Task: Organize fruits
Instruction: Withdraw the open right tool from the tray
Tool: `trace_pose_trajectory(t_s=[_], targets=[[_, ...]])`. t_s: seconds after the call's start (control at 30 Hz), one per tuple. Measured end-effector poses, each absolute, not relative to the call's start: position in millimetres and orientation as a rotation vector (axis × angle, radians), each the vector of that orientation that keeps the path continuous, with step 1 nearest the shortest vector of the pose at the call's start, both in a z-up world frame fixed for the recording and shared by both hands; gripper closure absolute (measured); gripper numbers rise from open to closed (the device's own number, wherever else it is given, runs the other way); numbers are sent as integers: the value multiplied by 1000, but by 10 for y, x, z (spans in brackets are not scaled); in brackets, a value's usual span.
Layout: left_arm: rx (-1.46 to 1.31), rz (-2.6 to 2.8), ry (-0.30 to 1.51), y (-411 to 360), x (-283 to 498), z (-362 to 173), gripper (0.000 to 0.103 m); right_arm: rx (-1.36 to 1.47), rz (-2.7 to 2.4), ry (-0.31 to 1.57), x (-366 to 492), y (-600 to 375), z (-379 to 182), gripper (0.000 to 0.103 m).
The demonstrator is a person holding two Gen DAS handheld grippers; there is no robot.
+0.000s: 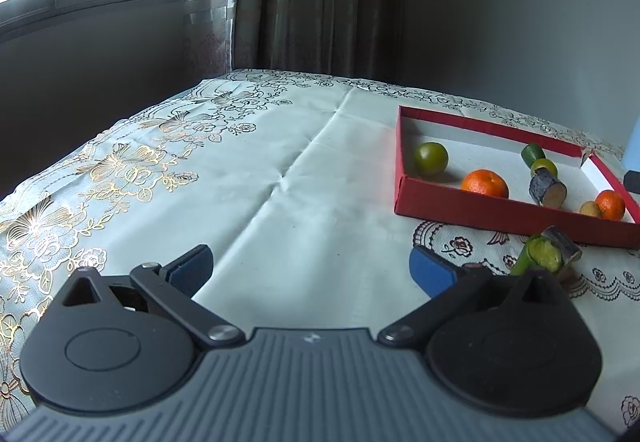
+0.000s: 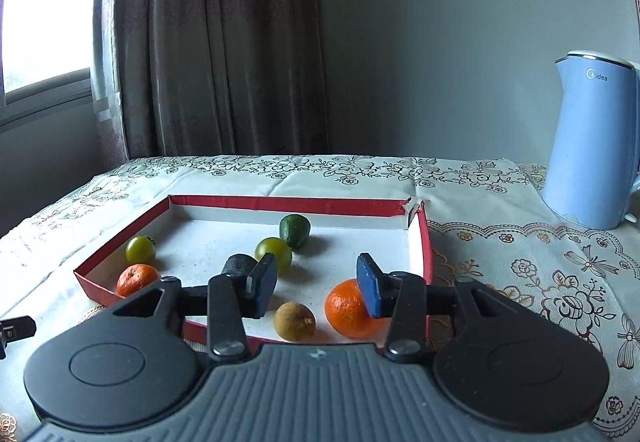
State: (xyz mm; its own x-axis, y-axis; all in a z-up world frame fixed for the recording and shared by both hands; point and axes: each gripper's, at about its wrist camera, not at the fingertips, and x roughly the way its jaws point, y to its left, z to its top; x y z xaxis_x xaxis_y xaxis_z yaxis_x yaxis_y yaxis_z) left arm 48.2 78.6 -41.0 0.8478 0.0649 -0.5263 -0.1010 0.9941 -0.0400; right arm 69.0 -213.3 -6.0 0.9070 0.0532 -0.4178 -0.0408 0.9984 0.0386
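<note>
A: Since the tabletop (image 2: 500,201) under its embroidered cloth is the biggest thing here, start there: what stands on it?

B: A blue electric kettle (image 2: 592,145) at the far right, then the shallow red box (image 2: 280,203), holding nearly all the fruit.

A: And inside?

B: Two mandarins, one at the near right (image 2: 346,312) and one by the left wall (image 2: 134,279). Then a dark avocado (image 2: 295,229), two green round fruits (image 2: 276,252) (image 2: 140,249), a dark cut sugarcane piece (image 2: 238,265) and a small brown longan-like fruit (image 2: 295,321).

A: Anything outside it?

B: Cut green and dark sugarcane pieces (image 1: 554,254) lie on the cloth, just in front of the box.

A: The tools?

B: The right gripper (image 2: 316,284) hangs over the near end of the box, fingers part open and empty; the right pad hides part of the near mandarin, contact unclear. The left gripper (image 1: 312,268) is spread wide over bare cloth, holding nothing.

A: How would that mandarin handle?

B: Light, I'd judge, with soft skin; round, so it may roll. Close across its widest part, gently.
</note>
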Motion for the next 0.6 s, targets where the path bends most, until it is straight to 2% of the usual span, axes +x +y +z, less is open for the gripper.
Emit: trace_pose_trajectory(t_s=[0.07,0.1,0.27,0.33,0.6], targets=[[-63,88,551,780,482,-411,0,20,29,444,517,-2203,-95,29],[-61,90,550,776,477,-410,0,15,24,451,453,-2226,-116,27],[-53,94,553,762,482,-414,0,10,6,571,279,-2343,-278,26],[-50,95,556,759,486,-415,0,12,1,612,278,-2361,-358,21],[21,115,545,642,473,-406,0,52,-7,673,343,-2439,-442,18]])
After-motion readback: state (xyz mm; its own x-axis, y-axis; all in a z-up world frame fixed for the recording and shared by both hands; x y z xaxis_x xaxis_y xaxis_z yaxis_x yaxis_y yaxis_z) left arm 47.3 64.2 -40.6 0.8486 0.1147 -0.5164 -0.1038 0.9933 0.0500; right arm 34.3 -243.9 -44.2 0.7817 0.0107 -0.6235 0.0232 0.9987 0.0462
